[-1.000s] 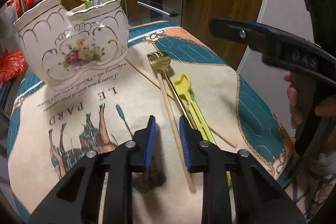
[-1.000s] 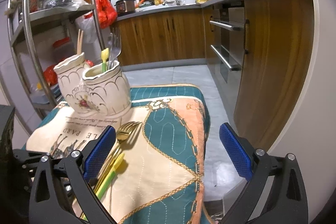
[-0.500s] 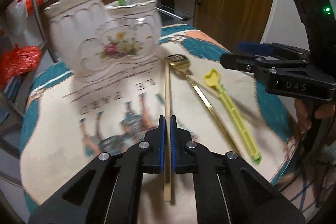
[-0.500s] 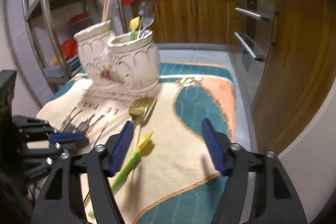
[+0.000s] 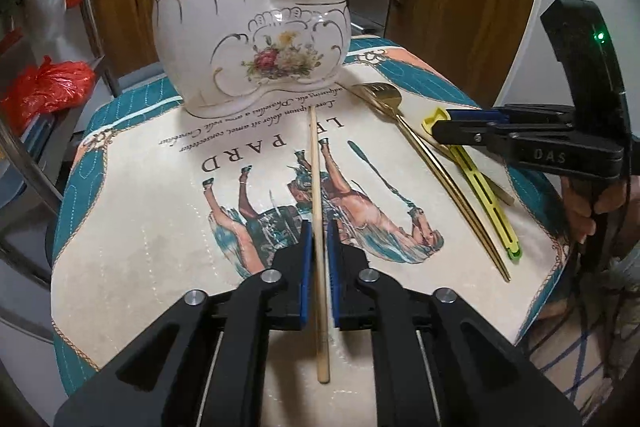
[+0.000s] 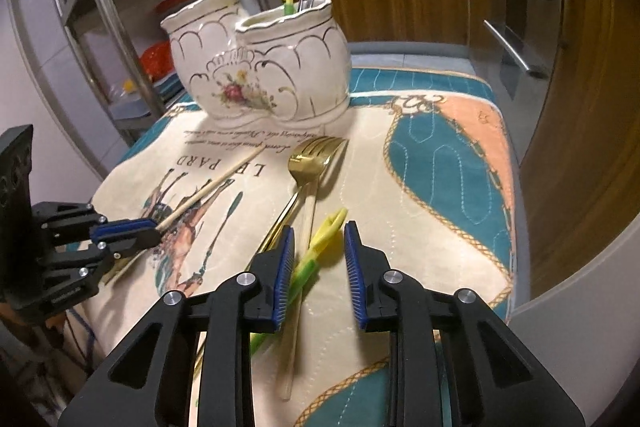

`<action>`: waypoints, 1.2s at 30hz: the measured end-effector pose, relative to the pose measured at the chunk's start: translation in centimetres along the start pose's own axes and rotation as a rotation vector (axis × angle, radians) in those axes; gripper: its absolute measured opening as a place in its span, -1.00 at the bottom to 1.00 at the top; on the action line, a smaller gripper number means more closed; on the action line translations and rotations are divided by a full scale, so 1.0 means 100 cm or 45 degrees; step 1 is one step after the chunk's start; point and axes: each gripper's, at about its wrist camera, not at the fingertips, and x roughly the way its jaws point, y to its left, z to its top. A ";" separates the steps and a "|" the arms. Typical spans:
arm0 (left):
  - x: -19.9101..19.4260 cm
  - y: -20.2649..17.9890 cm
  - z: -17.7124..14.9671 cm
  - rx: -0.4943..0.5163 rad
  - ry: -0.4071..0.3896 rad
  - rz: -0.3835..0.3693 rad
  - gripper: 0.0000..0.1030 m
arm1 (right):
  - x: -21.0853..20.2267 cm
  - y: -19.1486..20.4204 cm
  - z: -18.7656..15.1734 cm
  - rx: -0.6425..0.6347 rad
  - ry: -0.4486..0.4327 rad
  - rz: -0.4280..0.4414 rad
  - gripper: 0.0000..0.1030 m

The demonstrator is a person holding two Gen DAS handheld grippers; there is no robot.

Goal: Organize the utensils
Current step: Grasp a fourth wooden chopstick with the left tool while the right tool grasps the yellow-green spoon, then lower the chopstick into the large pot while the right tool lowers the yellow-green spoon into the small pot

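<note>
chopstick (image 5: 317, 195): single wooden one, clamped near its thick end by the left gripper (image 5: 317, 259), tip pointing at the holder. Looks lifted off the cloth, can't be sure.
left gripper: pads nearly together, pinching the chopstick. Log says the gap is growing a hair, but the stick sits snug between the pads.
yellow fork (image 6: 316, 255): plastic, lying on the cloth right between the right gripper's (image 6: 316, 267) blue pads, prongs toward the holder.
right gripper: jaws closing in, narrow-ish, pads not pressing on the fork that I can see.
gold fork (image 6: 310, 163): flat on the cloth just left of the yellow one, head near the holder.
second chopstick (image 6: 298, 275): lies under the forks, partly hidden.
holder (image 5: 248, 43): white ceramic with flowers, two pots joined, at the far end of the cloth. Taller pot has chopsticks, lower one a steel fork and a yellow utensil.
cloth (image 5: 140, 227): horse print, teal border, covers the small table.
</note>
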 end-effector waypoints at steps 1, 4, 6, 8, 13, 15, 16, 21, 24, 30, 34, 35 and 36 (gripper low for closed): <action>0.000 0.000 0.000 0.004 0.003 -0.002 -0.71 | 0.000 0.000 0.001 0.001 -0.002 0.003 -0.58; 0.002 -0.003 0.002 0.003 0.010 -0.016 -0.55 | -0.001 0.000 0.002 0.004 -0.013 0.012 -0.67; 0.005 -0.005 0.003 0.007 0.011 -0.022 -0.46 | -0.001 0.000 0.002 0.004 -0.017 0.017 -0.75; 0.007 -0.007 0.004 0.019 0.011 -0.006 -0.46 | -0.001 0.001 0.002 0.004 -0.022 0.021 -0.81; 0.010 -0.005 0.007 0.053 0.017 0.046 -0.91 | -0.009 0.006 0.005 -0.012 -0.088 0.027 -0.86; 0.009 -0.002 0.006 0.052 0.015 0.036 -0.91 | -0.016 0.007 0.007 -0.019 -0.135 0.037 -0.86; 0.008 0.000 0.006 0.056 0.006 0.037 -0.91 | -0.019 0.008 0.008 -0.023 -0.157 0.047 -0.87; -0.004 0.005 0.005 0.057 -0.070 -0.005 -0.91 | -0.038 0.015 0.010 -0.057 -0.298 0.059 -0.88; -0.017 0.009 0.001 0.068 -0.165 -0.048 -0.91 | -0.049 0.017 0.011 -0.074 -0.379 0.053 -0.88; -0.033 0.024 0.000 0.005 -0.322 -0.128 -0.91 | -0.062 0.021 0.015 -0.077 -0.504 0.041 -0.88; -0.050 0.036 0.006 -0.049 -0.467 -0.163 -0.91 | -0.067 0.025 0.019 -0.075 -0.580 0.037 -0.88; -0.055 0.039 0.007 -0.047 -0.510 -0.159 -0.91 | -0.068 0.027 0.019 -0.083 -0.597 0.030 -0.88; -0.059 0.040 0.009 -0.047 -0.539 -0.158 -0.91 | -0.070 0.030 0.021 -0.092 -0.616 0.021 -0.88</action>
